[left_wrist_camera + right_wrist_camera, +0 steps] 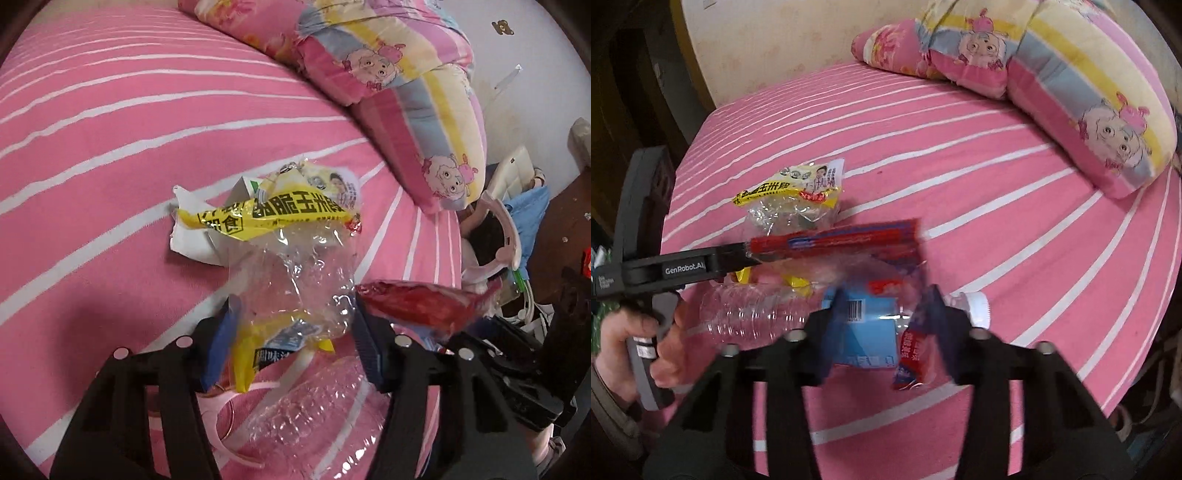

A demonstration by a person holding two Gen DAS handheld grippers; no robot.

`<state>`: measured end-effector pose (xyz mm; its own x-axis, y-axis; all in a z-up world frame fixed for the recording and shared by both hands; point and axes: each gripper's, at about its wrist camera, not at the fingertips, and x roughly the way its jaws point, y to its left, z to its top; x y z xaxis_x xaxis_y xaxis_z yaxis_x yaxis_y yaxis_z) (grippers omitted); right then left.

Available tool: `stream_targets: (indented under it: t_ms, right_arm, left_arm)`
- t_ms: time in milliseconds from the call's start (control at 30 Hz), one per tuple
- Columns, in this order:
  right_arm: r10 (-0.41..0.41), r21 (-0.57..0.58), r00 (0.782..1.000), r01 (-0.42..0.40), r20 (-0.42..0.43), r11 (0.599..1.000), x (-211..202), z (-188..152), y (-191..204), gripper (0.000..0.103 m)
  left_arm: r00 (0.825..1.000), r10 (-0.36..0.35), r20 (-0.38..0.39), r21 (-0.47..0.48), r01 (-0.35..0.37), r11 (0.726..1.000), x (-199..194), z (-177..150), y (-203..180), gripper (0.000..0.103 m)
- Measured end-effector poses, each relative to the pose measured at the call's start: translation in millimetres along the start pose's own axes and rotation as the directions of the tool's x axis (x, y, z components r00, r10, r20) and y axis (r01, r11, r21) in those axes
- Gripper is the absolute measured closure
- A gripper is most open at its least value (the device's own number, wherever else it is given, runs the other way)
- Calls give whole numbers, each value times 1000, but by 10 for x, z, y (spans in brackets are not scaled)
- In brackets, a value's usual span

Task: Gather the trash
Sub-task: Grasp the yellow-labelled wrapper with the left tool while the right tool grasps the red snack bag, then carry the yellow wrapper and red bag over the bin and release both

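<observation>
Trash on the bed, counted

Two wrappers: one yellow wrapper (786, 194), one red wrapper (846, 236); one clear plastic bottle (757, 314); two pillows (1089, 92).

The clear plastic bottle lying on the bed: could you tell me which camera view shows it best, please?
The right wrist view. There the clear plastic bottle lies on its side, ribbed body, blue label and white cap all visible, though the right gripper covers its middle. The left wrist view shows only part of its ribbed body, low between the gripper's fingers.
</observation>
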<state>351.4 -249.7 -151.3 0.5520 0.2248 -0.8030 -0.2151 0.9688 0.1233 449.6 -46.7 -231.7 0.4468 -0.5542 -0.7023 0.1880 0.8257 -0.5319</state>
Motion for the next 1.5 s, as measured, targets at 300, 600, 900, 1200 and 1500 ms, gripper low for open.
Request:
stream_targets:
  t_ms: [300,600,900,1200,1500]
  right_arm:
    - [-2,58,997,-2,73,998,-236,41,-57,101]
    - [27,85,989,-39,142,996,-821,-71,71,101]
    - [77,128,985,-97,154,987,-1576,-825,270,101]
    - [73,214,979,-114,191,970,-2407,-1637,212,101]
    - [2,306,971,-78,240,949,-3152,-2420,-200,101]
  left_arm:
    - [994,-10,109,-29,14,999,-371,60,19,50]
    - [979,-58,194,-31,65,997,-958,-99,-74,50]
    - [969,-127,212,-29,136,990,-1427,-860,-462,50]
    - [971,-186,151,-55,196,979,-1716,-1866,-1066,50]
    - [971,-235,34,-8,235,972,-1742,-2446,-1854,49]
